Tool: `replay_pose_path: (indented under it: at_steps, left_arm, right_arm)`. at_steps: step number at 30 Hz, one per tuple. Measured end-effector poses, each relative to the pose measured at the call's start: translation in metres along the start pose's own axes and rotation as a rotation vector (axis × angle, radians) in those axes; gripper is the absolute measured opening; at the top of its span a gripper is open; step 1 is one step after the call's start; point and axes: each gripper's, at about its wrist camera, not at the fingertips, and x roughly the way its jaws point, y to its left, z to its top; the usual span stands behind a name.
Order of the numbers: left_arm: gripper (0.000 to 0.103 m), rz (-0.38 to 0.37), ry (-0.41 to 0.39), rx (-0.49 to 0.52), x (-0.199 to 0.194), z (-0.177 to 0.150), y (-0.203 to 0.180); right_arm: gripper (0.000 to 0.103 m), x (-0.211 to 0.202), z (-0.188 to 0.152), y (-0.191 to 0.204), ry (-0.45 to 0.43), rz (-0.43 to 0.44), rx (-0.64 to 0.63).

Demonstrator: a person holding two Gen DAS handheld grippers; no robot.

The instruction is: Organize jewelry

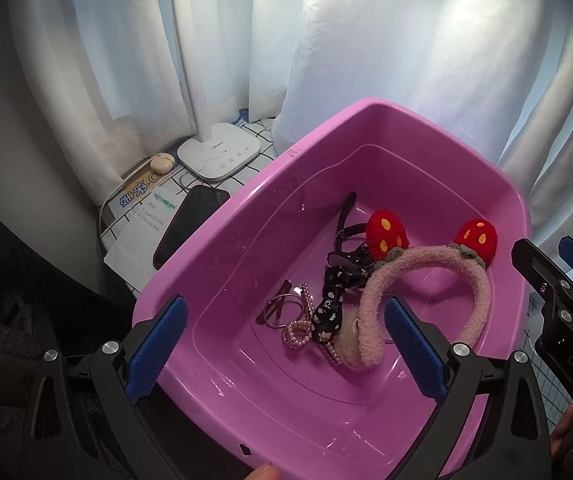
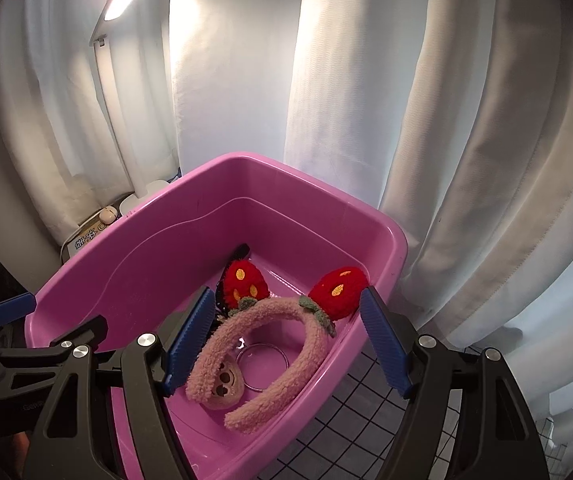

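A pink plastic tub [image 1: 222, 216] [image 2: 98, 256] holds the jewelry. Inside lie a fuzzy pink headband with two red strawberries [image 1: 426, 268] [image 2: 282, 312], a black dotted bow [image 1: 332, 304], a pearl hair clip [image 1: 298, 330], thin-framed glasses [image 1: 280, 310], a black strap [image 1: 346, 216] and a round plush clip [image 2: 224, 386]. My left gripper [image 1: 286, 348] is open and empty, hovering over the tub's near end. My right gripper [image 2: 286, 336] is open and empty above the headband. The right gripper also shows at the left wrist view's right edge [image 1: 558, 300].
White curtains [image 1: 406, 40] hang right behind the tub. A white lamp base [image 1: 220, 152], a black phone [image 1: 190, 224], papers [image 1: 142, 216] and a small beige case [image 1: 162, 160] lie left of the tub. A grid-patterned cloth [image 2: 366, 420] covers the table.
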Motion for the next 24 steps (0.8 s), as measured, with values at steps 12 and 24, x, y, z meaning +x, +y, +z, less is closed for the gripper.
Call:
replay_pose_path:
  at_steps: [12, 24]
  left_arm:
    - [0.097, 0.015, -0.011, 0.006, -0.017, -0.016, -0.011]
    - [0.097, 0.045, -0.036, 0.009, -0.029, -0.022, -0.011]
  right_arm:
    - [0.071, -0.021, -0.015, -0.006, -0.013, 0.002, 0.009]
    - [0.072, -0.031, -0.022, -0.006, -0.025, 0.001, 0.002]
